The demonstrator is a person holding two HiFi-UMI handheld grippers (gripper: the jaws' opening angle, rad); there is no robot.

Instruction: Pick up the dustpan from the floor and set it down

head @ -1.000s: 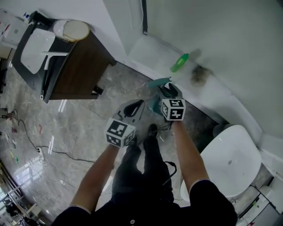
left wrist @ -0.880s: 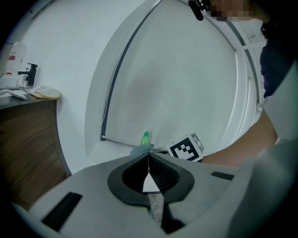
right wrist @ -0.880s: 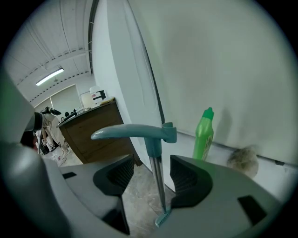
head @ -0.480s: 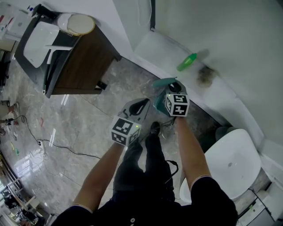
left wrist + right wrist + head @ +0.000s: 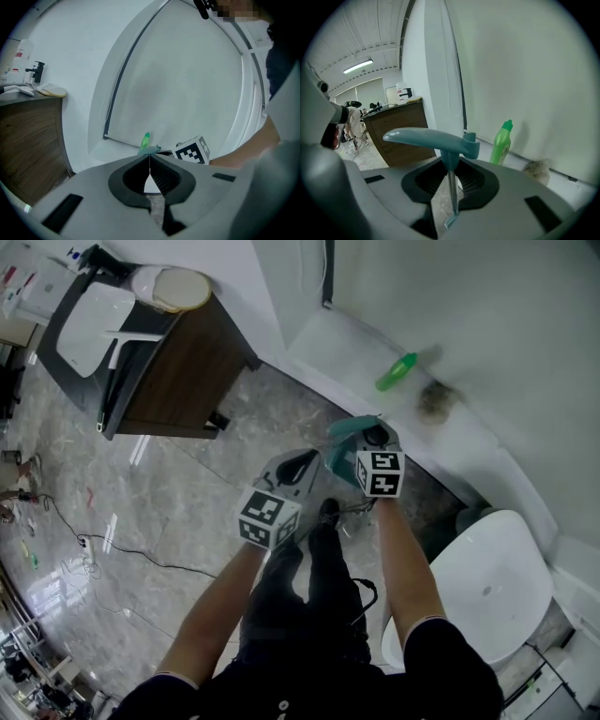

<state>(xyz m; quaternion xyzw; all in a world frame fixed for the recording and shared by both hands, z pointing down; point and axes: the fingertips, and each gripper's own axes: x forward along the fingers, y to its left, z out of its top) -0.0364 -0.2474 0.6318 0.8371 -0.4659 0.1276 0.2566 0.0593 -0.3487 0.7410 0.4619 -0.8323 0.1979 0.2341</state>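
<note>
Right claw (image 5: 451, 164), jaws just drawn in, clamps the teal dustpan (image 5: 426, 137) by its thin stem; left claw (image 5: 150, 161) pinched together, empty.

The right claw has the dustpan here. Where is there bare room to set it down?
Bare marble floor lies between the wooden cabinet and the person's shoe, left of the dustpan. The white ledge is free left of the green bottle. Crowded: the fluffy clump beyond it, the white fixture lower right, cables far left.
</note>
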